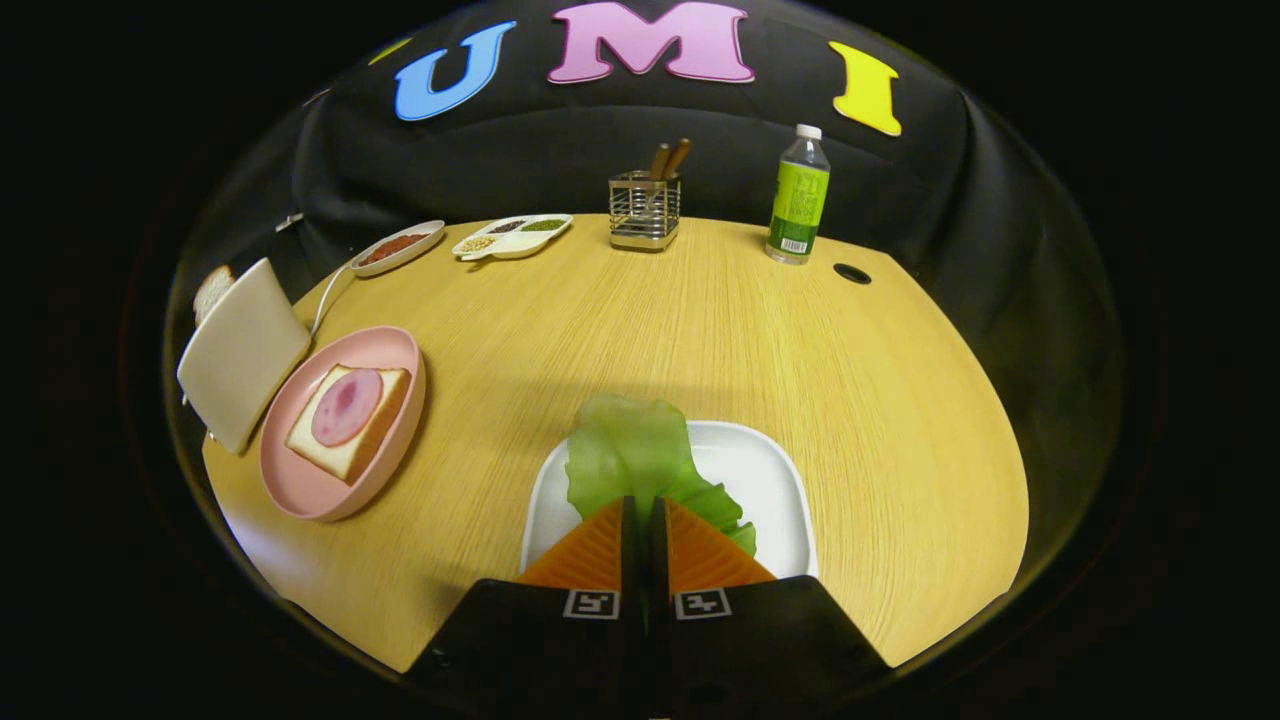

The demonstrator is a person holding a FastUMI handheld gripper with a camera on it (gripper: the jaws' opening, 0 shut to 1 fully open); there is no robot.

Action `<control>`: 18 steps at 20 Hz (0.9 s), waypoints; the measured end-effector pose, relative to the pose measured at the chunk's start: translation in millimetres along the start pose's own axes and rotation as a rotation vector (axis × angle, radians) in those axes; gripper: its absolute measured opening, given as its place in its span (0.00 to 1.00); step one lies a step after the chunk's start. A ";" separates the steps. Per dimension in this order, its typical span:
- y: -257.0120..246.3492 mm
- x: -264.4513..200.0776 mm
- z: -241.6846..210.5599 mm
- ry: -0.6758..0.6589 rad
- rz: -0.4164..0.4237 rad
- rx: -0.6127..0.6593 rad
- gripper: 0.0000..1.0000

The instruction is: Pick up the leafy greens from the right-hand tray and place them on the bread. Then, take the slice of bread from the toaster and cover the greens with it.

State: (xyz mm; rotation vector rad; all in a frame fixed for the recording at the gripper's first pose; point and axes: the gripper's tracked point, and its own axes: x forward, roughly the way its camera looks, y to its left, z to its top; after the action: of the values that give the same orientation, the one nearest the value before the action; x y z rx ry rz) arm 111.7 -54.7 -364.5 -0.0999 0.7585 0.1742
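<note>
My gripper [643, 503] is shut on the leafy greens [630, 450], a pale green leaf that sticks out ahead of the fingertips over the white square tray [770, 490]. To the left, a pink plate [385, 345] carries a slice of bread [385, 410] topped with a round of pink ham [347, 406]. Left of that plate stands the cream toaster [242, 350], and the second bread slice [212, 291] pokes up behind it.
At the table's back stand a wire utensil holder [644, 211] with wooden handles, a green-labelled bottle [798, 197], a divided white dish of grains [512, 237] and an oval dish of red bits [397, 247]. A dark cable hole [852, 273] sits near the bottle.
</note>
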 end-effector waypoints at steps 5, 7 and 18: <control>-5.4 -8.4 14.5 0.025 0.006 0.077 0.05; -7.4 -13.9 25.6 0.015 -0.006 0.085 0.05; 38.8 -83.2 107.6 -0.058 0.034 0.054 0.05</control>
State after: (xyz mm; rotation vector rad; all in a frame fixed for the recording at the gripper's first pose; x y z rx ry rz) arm 117.5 -10.3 -230.3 -0.0303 0.7069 0.1880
